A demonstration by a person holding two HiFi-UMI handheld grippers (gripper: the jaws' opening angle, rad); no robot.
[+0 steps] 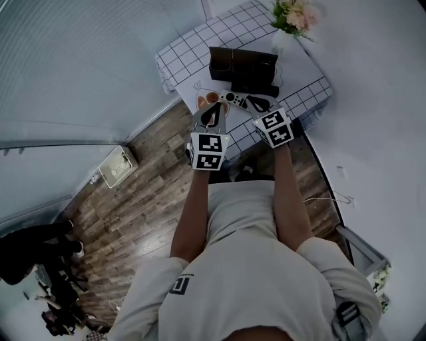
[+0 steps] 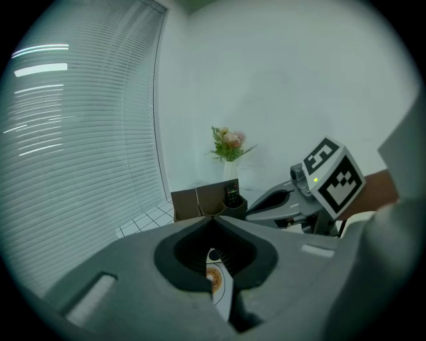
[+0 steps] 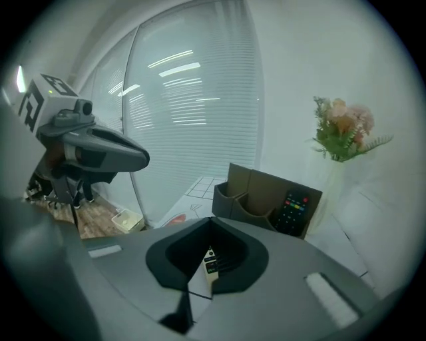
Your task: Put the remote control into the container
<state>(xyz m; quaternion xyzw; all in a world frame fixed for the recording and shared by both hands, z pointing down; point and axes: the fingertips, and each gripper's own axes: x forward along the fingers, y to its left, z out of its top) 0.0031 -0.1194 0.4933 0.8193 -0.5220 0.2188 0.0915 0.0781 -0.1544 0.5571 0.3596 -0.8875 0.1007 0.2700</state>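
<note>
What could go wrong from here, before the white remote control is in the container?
1. The right hand-held gripper is shut near the white remote control; unopened, it may just push it away.
2. A black remote already fills one compartment of the container; the white one could jam against it.
3. The flower vase just beyond the container might be knocked.

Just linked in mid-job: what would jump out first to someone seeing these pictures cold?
The brown container on the checked tablecloth, with a black remote standing in its end compartment. A white remote lies flat just in front of it, and the left tongs and right tongs, both shut, hover close by. Pink flowers stand behind.
</note>
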